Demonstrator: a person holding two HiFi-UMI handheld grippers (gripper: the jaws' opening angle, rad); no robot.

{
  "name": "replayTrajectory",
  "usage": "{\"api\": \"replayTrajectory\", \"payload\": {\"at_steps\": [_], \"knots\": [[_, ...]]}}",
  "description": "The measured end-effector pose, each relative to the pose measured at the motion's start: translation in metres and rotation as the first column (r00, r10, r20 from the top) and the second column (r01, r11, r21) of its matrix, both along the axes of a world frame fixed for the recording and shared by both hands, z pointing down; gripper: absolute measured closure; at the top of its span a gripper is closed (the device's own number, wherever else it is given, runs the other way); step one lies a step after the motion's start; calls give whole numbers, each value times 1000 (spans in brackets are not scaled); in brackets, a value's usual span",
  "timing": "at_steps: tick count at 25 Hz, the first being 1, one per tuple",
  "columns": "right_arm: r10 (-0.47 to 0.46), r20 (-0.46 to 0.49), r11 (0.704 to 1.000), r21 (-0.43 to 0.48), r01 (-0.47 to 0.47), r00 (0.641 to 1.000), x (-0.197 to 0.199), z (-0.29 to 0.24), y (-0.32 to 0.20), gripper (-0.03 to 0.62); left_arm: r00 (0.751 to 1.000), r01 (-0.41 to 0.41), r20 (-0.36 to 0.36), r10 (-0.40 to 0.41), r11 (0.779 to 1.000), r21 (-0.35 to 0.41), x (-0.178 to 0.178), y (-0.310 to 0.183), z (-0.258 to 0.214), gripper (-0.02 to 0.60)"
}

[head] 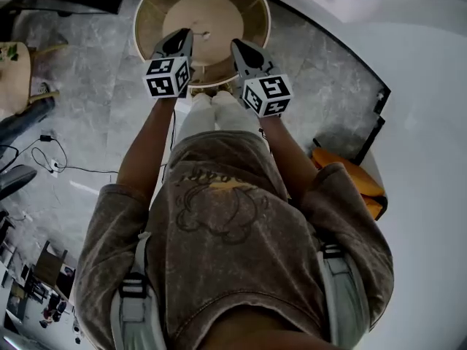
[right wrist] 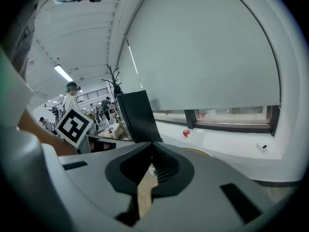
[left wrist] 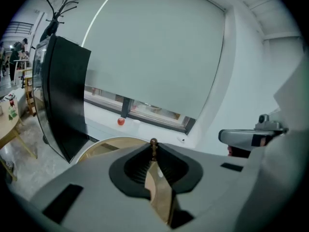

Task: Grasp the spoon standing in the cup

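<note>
Both grippers are held up side by side over a round wooden table (head: 244, 2). In the left gripper view, my left gripper (left wrist: 153, 148) is shut on a thin brown spoon handle; its small round knob (left wrist: 153, 141) sticks out just past the jaw tips. The rest of the spoon is hidden by the jaws. My right gripper (right wrist: 153, 145) is shut, its tips meeting with nothing between them. In the head view the left gripper (head: 182, 36) and right gripper (head: 241, 47) point away from the person. A small pale thing (head: 204, 33) sits at the table's centre; I cannot tell what it is.
A black panel (left wrist: 65, 95) stands upright left of the table, by a white curved wall with a window sill bearing a red ball (left wrist: 120, 121). Orange shapes (head: 350, 177) lie at the right. Cables (head: 51, 159) run over the marble floor at the left.
</note>
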State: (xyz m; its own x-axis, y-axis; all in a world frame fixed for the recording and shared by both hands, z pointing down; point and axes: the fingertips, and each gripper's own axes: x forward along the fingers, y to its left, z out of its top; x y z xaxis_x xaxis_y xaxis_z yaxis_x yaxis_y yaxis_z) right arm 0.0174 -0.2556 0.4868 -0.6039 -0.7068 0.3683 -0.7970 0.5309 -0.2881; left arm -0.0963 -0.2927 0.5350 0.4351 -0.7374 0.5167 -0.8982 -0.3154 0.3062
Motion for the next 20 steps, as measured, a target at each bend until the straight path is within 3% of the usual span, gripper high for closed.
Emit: {"api": "replayTrajectory", "payload": {"at_steps": [7, 13, 20], "knots": [[-49, 40, 998, 31, 48, 998, -9, -41, 14, 576, 1000, -3, 4, 2, 998, 58, 2, 24, -64, 529], [-74, 42, 995, 62, 72, 996, -14, -75, 23, 576, 999, 13, -53, -8, 994, 106, -14, 40, -115, 529], [-91, 28, 986, 140, 86, 995, -6, -117, 28, 576, 1000, 1, 0, -1, 981, 193, -19, 58, -159, 529]]}}
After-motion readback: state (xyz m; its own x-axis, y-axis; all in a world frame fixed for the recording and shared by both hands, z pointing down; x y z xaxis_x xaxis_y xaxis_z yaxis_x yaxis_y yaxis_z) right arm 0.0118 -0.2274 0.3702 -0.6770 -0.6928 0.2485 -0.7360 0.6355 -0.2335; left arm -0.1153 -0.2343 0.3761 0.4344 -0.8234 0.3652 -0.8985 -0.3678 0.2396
